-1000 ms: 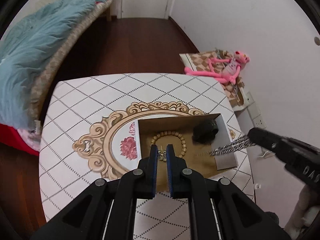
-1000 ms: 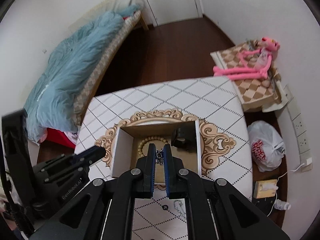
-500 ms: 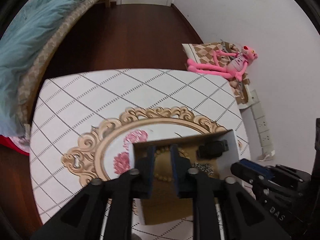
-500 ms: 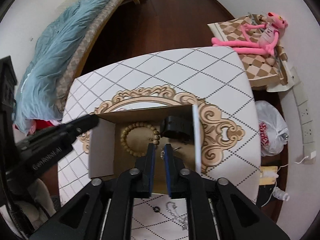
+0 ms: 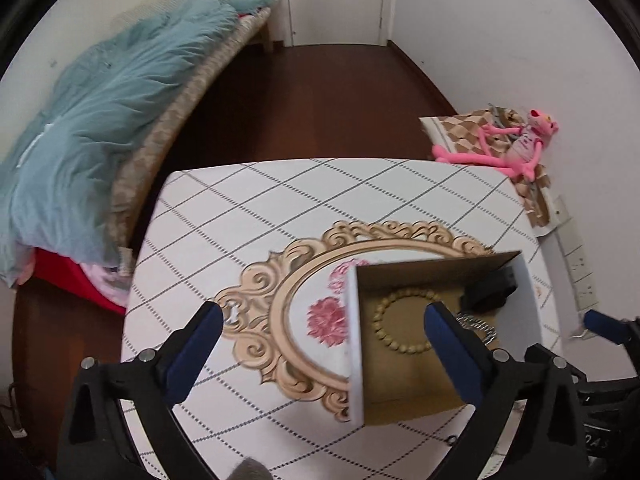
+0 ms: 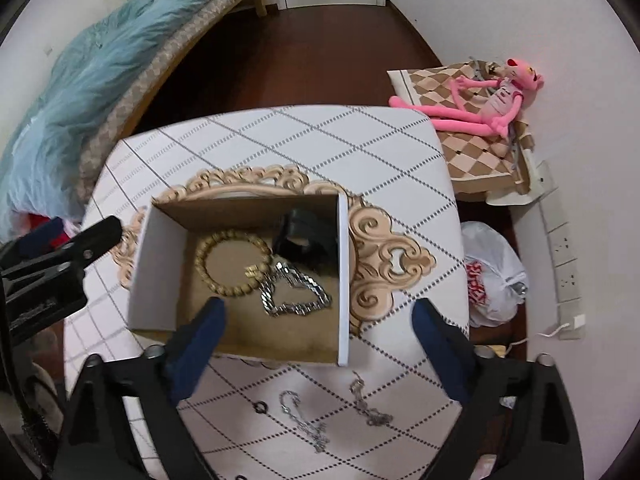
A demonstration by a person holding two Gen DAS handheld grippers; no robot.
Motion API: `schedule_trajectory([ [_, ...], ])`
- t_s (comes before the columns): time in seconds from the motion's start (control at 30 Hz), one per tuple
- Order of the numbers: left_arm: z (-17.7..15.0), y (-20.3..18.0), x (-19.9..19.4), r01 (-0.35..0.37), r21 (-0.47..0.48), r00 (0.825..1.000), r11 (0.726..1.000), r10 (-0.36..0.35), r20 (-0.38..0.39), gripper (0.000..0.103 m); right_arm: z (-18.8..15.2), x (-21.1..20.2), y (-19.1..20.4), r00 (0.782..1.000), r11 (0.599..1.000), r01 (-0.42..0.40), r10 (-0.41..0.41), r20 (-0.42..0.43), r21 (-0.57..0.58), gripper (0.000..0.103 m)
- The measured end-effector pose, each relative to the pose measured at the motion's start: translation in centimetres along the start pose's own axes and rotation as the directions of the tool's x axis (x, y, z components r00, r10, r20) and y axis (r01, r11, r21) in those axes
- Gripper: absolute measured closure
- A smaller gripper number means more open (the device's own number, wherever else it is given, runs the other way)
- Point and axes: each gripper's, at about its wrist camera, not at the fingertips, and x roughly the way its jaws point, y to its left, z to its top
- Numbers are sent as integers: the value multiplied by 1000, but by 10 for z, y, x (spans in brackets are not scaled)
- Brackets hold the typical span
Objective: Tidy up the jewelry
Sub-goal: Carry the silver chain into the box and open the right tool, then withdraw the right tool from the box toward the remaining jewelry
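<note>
An open cardboard box [image 6: 343, 280] stands on the patterned table [image 6: 320, 140]. Inside lie a wooden bead bracelet [image 6: 224, 289], a chunky silver chain [image 6: 298, 306], a small gold piece [image 6: 252, 272] and a black item [image 6: 304, 232]. My right gripper [image 6: 319, 307] hovers over the box's near side. Its jaws are opening wide with nothing held. My left gripper [image 5: 323, 314] hangs above the box's left wall [image 5: 354, 340]; its jaws are opening too, and they are empty. The bracelet [image 5: 394, 344] and black item [image 5: 490, 292] also show in the left wrist view.
Two thin silver chains [image 6: 304, 420] [image 6: 370, 408] and a small dark ring [image 6: 261, 407] lie on the table in front of the box. A bed with a blue quilt [image 5: 92, 128] is at the left. A pink plush toy [image 6: 480, 108] and a plastic bag [image 6: 492, 272] sit at the right.
Both grippers went from shut to wide open. The silver chain that hung from the right gripper now lies in the box, and the small piece has left the left gripper's fingers.
</note>
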Motion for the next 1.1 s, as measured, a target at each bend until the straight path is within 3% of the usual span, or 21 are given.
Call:
schedule_trajectory([
  [0.33,-31,-5,-6,8,-7,1000,1000,-8,-13,0,-21,2,5,998,998,59,-59,18,-1,2],
  [0.57,-38,-7,-29,-52,-4,998,999,52,22,0,-27,-11,3,998,999,51,-51,38,8,2],
  [0.8,-46,-7,-62,-66,-25,996,997,68,57,0,-38,-49,4,990,998,68,-68,127,7,2],
  [1.1,-61,-7,-118,-53,-48,987,997,60,148,0,-59,-114,3,961,995,94,-97,257,25,2],
])
